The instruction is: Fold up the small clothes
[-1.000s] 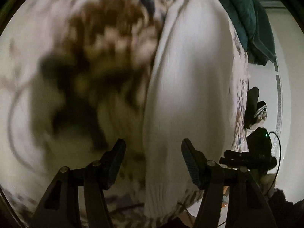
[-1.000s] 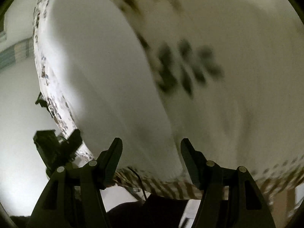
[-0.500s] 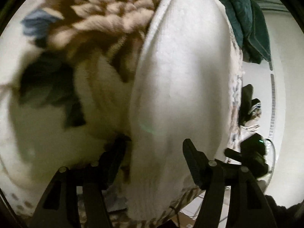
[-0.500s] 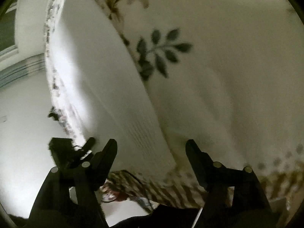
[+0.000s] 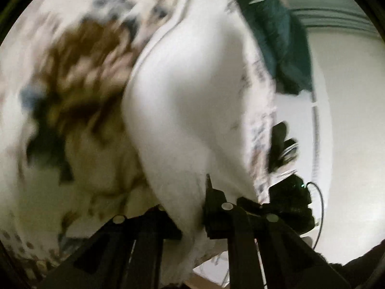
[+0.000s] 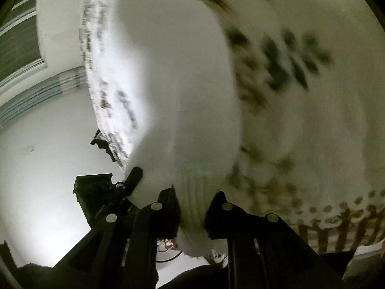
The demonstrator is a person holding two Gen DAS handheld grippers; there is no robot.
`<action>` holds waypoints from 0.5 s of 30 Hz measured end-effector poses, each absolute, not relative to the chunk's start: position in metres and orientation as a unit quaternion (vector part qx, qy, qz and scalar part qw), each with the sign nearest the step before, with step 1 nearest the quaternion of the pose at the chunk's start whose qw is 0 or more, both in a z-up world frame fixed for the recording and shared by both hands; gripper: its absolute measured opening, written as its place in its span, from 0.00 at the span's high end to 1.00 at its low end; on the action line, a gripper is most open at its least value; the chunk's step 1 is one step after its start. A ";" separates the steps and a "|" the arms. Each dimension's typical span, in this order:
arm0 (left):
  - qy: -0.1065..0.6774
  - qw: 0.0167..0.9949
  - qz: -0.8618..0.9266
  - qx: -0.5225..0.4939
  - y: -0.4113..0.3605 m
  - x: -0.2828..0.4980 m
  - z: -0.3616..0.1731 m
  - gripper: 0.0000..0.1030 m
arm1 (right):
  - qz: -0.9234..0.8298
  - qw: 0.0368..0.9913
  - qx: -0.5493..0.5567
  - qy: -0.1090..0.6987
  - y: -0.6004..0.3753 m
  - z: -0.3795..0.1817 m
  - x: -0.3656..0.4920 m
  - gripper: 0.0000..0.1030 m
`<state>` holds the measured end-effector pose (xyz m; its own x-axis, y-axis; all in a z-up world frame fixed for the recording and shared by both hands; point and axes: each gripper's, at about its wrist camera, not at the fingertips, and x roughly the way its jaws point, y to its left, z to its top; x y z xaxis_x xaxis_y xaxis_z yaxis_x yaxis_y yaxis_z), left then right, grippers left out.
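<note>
At the near edge of the flower-patterned blanket (image 5: 72, 101), we clamp each tool, left tool (image 5: 190, 216) and right tool (image 6: 192, 214), on the white ribbed knit garment (image 5: 187, 101), likely for lifting its hem taut

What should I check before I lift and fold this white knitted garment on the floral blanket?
1. Left hand-held gripper closed on the white knitted garment: ok, cloth runs between its closed fingers.
2. Right hand-held gripper closed on the same garment's ribbed edge: ok.
3. How deep each grip sits: cannot tell, both views are motion-blurred.
4. Cream floral blanket not pinched with the garment: cannot tell, it lies right under the fingers.
5. Dark green cloth apart from the garment: ok, it sits beyond the blanket's far edge.
6. Garment flat and unwrinkled: cannot tell, too close and blurred.
</note>
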<state>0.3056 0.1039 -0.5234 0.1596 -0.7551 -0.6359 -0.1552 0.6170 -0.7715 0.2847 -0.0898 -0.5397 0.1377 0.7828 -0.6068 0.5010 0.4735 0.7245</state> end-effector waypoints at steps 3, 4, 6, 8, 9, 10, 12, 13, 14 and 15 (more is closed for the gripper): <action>0.573 0.686 -0.248 -0.373 0.101 0.357 -0.490 0.92 | 0.134 0.591 0.495 0.622 -0.090 -0.504 0.330 0.84; 0.565 0.691 -0.255 -0.372 0.099 0.373 -0.484 0.92 | 0.137 0.597 0.496 0.615 -0.092 -0.496 0.349 0.84; 0.547 0.706 -0.260 -0.367 0.094 0.413 -0.473 0.92 | 0.141 0.615 0.494 0.598 -0.098 -0.481 0.394 0.84; 0.529 0.720 -0.269 -0.360 0.085 0.463 -0.467 0.91 | 0.140 0.635 0.486 0.584 -0.108 -0.474 0.456 0.84; 0.523 0.727 -0.269 -0.355 0.080 0.489 -0.468 0.91 | 0.138 0.639 0.486 0.580 -0.122 -0.471 0.478 0.84; 0.519 0.730 -0.269 -0.355 0.077 0.508 -0.470 0.90 | 0.139 0.641 0.489 0.575 -0.126 -0.472 0.509 0.84; 0.518 0.733 -0.255 -0.359 0.075 0.551 -0.481 0.82 | 0.134 0.650 0.486 0.568 -0.138 -0.474 0.564 0.80; 0.518 0.731 -0.247 -0.370 0.077 0.574 -0.488 0.76 | 0.135 0.655 0.485 0.563 -0.144 -0.475 0.592 0.80; 0.512 0.731 -0.244 -0.380 0.082 0.592 -0.494 0.55 | 0.134 0.655 0.492 0.558 -0.149 -0.477 0.618 0.72; 0.503 0.733 -0.236 -0.392 0.085 0.611 -0.498 0.36 | 0.131 0.646 0.503 0.559 -0.147 -0.486 0.648 0.65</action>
